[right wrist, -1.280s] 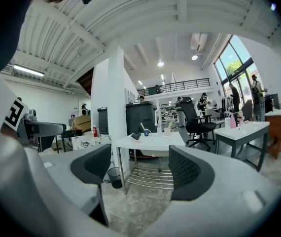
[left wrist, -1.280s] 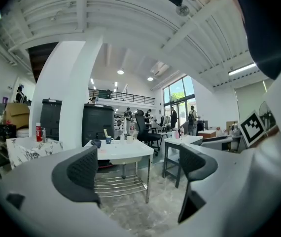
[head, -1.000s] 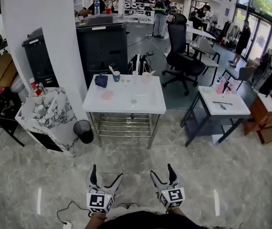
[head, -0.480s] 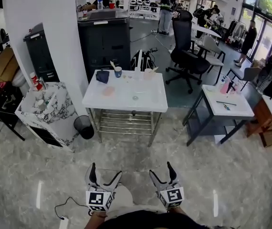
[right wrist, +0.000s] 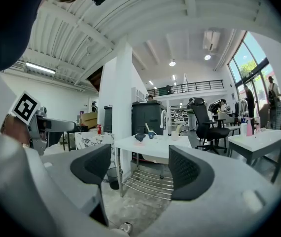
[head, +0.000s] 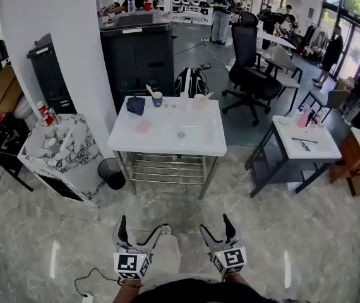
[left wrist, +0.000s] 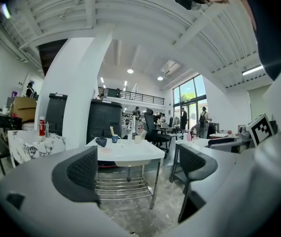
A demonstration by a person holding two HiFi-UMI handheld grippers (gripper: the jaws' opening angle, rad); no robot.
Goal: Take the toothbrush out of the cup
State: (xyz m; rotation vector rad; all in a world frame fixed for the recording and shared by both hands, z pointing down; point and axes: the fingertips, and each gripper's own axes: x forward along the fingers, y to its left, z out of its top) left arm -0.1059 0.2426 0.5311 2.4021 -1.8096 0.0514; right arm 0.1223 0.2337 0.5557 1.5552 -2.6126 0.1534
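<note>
While left gripper [head: 142, 229] and right gripper [head: 215, 227] fingers sit apart, empty, cup [head: 157, 99] is far at 12 o'clock; I could tip it yanking toothbrush [head: 148, 91].

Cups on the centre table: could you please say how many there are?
2: a blue cup holding the toothbrush at the table's far edge, a white cup to its right. Smaller ones may be missed.
</note>
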